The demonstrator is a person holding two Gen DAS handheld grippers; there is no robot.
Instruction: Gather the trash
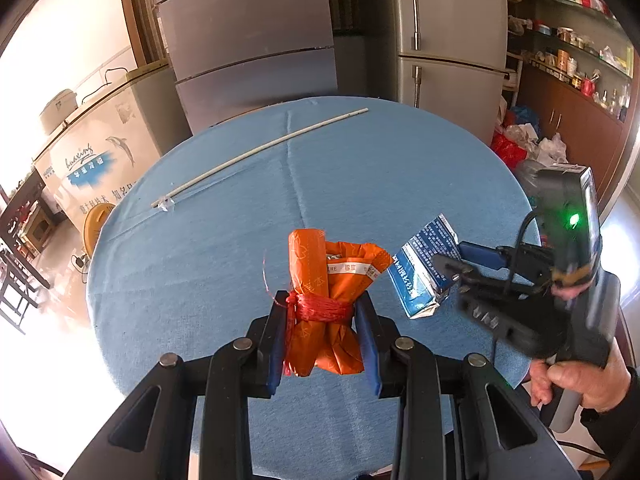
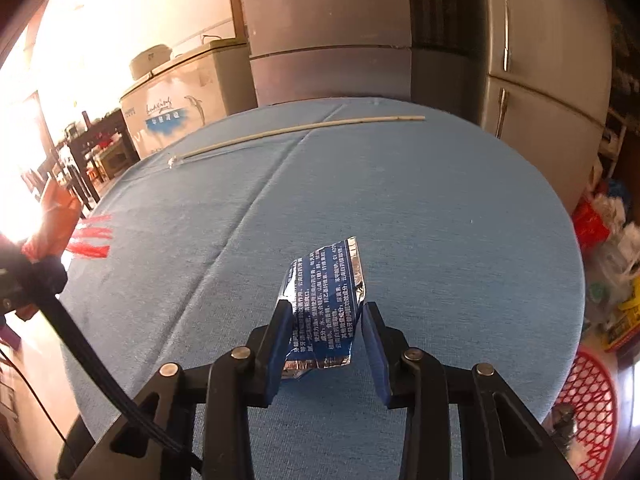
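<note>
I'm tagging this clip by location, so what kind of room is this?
Probably a home kitchen or dining area: a tall refrigerator, a chest freezer, shelves of jars, and a round table under blue cloth.

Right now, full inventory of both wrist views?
orange bundle: one, orange paper tied with red string, held in the left gripper.
blue packet: one, blue and silver, flattened, between the right gripper jaws.
thin stick: one, pale, far side of table.
table: one, round, blue cloth.
fridge: one, grey, behind table.
chest freezer: one, white, to the left in both views.
red basket: one, floor at right.
hand: one, gripping the right gripper's handle.
</note>
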